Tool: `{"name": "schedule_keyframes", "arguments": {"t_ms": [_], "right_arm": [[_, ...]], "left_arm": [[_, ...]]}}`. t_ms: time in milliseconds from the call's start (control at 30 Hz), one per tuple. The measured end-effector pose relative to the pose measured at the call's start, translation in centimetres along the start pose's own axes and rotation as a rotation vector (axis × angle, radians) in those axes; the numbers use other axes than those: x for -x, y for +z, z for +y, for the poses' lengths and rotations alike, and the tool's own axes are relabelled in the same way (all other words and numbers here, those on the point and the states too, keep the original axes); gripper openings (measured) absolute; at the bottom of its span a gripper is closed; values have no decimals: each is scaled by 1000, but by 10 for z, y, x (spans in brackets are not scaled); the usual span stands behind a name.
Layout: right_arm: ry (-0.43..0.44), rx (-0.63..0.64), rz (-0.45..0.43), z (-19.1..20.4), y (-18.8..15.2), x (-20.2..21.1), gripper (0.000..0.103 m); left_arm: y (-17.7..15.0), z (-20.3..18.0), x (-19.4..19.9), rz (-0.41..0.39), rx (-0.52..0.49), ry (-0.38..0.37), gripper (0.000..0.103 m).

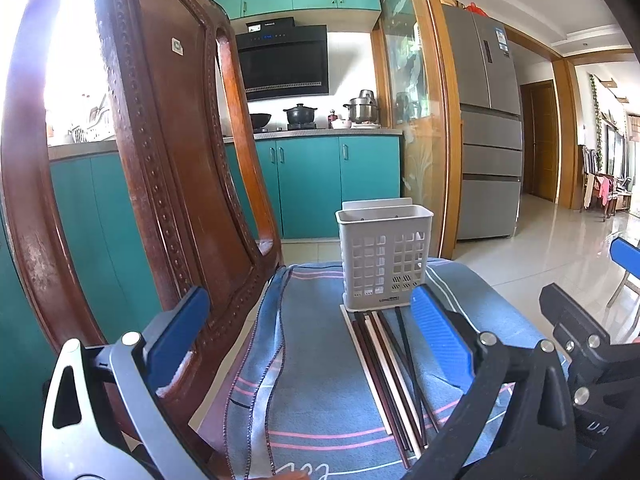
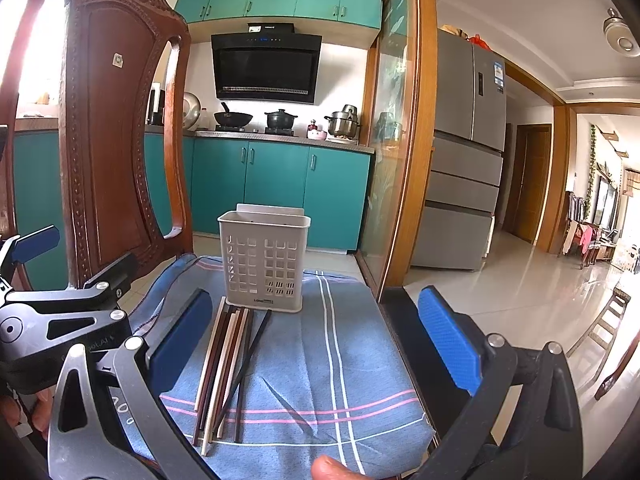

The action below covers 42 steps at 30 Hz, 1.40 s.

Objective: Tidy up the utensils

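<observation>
Chopsticks [image 2: 224,372] bundled flat on the blue cloth [image 2: 340,360], tips just before the empty white holder [image 2: 264,260], ready for loading. Left tongs [image 1: 316,344] and right tongs [image 2: 320,344] spread wide, gripping nothing. Wooden chair [image 1: 168,152] beside.

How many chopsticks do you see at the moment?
About 8. All chopsticks lie bundled on the cloth just before the holder, a black one crossing the rest. They overlap, so some may be hidden.
</observation>
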State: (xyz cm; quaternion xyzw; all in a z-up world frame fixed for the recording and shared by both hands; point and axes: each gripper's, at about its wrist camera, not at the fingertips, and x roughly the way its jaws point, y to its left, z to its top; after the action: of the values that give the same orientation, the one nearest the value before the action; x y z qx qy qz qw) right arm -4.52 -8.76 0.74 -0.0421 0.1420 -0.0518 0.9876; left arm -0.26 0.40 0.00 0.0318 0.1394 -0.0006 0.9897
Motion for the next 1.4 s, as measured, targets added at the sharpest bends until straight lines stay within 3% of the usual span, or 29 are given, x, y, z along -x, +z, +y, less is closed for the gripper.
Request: {"name": "schedule_keyframes", "arguments": {"t_ms": [1400], "right_arm": [[5, -1, 1, 3, 1, -2, 100]], "left_arm": [[0, 1, -7, 20, 4, -2, 100]]}}
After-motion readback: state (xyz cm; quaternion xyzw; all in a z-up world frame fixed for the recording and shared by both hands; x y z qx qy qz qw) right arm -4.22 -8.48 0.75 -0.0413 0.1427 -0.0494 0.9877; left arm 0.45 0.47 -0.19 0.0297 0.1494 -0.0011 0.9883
